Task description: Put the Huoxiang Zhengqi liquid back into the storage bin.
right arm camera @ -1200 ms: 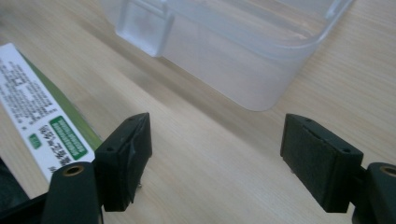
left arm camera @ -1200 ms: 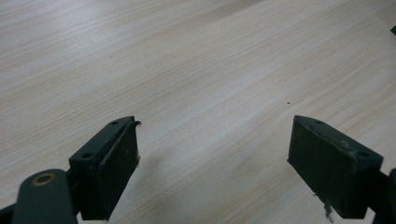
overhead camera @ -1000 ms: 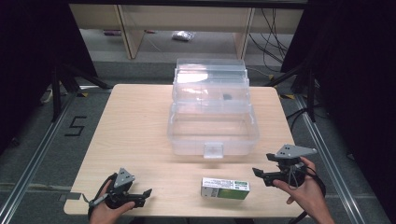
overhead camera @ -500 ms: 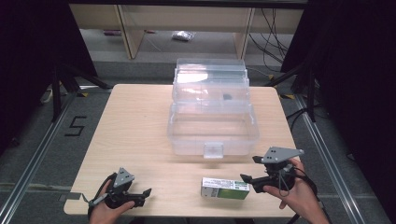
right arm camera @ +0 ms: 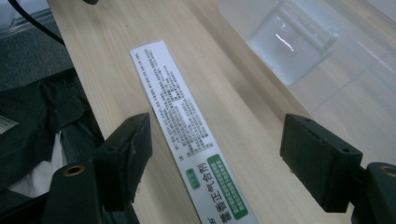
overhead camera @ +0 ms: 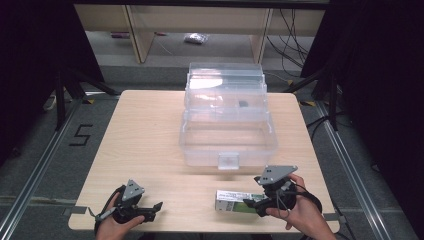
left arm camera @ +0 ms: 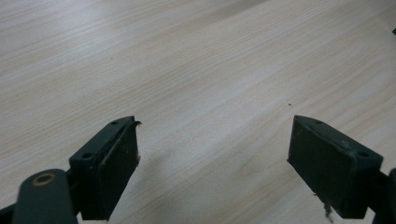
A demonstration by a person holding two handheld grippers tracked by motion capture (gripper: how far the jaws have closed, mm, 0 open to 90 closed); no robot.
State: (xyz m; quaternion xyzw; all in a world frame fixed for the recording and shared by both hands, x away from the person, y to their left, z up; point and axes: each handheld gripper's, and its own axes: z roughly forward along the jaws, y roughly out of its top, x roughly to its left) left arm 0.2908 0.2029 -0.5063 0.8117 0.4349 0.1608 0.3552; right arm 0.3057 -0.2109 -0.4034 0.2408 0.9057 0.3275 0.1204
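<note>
A long white and green carton (overhead camera: 235, 201) lies flat near the table's front edge, right of centre. My right gripper (overhead camera: 251, 202) is open at the carton's right end, its jaws standing either side of that end without touching it. In the right gripper view the carton (right arm camera: 187, 121) runs away between the two jaws, printed text facing up. My left gripper (overhead camera: 156, 209) rests open at the front left of the table. In the left gripper view its jaws stand wide apart over bare wood (left arm camera: 205, 93). A clear plastic box (overhead camera: 227, 135) with its lid up stands at the table's centre.
The clear box's latch tab (overhead camera: 228, 161) faces the front edge; the same tab (right arm camera: 292, 39) appears in the right gripper view beyond the carton. A small dark item (overhead camera: 242, 104) lies in the box's raised tier. The table edge (right arm camera: 79, 93) runs just left of the carton.
My right gripper has moved left and down toward the front edge, closing in on the carton's right end. The left gripper and the carton have stayed where they were.
</note>
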